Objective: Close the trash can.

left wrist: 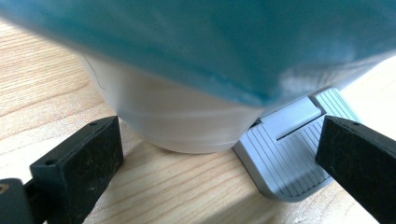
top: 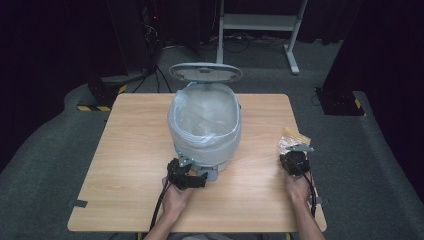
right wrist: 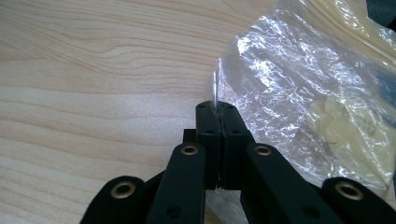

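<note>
Now the right gripper (right wrist: 217, 109) pinches a plastic bag's (right wrist: 303, 93) edge; the left gripper (left wrist: 219, 154) gapes at the bin's (top: 205, 122) pedal (left wrist: 289, 149)

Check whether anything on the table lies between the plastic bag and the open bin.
Nothing visible does. The bag, pinched in the right hand-held gripper, lies right of the bin; bare table separates them, and the lid stands open.
</note>
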The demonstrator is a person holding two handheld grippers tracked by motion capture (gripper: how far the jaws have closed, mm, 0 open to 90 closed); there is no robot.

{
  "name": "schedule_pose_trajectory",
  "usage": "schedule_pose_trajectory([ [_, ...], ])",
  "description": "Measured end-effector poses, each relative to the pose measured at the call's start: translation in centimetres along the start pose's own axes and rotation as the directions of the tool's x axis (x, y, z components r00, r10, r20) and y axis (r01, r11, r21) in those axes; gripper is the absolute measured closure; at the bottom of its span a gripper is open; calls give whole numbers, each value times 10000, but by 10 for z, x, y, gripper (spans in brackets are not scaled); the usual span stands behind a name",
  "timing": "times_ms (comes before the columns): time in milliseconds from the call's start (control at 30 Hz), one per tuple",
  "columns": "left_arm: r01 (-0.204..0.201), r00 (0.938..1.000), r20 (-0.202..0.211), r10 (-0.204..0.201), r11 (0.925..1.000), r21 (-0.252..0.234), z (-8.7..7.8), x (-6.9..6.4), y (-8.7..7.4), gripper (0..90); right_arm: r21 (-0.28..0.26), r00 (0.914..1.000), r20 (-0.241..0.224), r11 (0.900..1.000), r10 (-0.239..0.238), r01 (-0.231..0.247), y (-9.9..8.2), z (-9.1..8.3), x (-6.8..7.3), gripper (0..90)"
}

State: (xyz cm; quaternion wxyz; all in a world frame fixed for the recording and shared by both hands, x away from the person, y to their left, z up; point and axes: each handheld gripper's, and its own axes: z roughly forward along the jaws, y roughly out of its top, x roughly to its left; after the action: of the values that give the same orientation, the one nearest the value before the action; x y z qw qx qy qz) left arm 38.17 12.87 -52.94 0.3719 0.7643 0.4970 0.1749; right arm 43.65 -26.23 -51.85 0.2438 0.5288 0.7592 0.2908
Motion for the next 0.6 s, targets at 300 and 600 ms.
schedule_pose_trajectory([
  [300, 3, 10000, 0, -3, 10000, 4, 0, 0, 0, 9, -407, 9995, -303, 9991, -76, 64, 0, -16, 0, 894],
  [600, -2, 10000, -2, 2, 10000, 4, 0, 0, 0, 9, -1260, 9928, -1127, 9917, -408, 264, 10, -46, 4, 895],
])
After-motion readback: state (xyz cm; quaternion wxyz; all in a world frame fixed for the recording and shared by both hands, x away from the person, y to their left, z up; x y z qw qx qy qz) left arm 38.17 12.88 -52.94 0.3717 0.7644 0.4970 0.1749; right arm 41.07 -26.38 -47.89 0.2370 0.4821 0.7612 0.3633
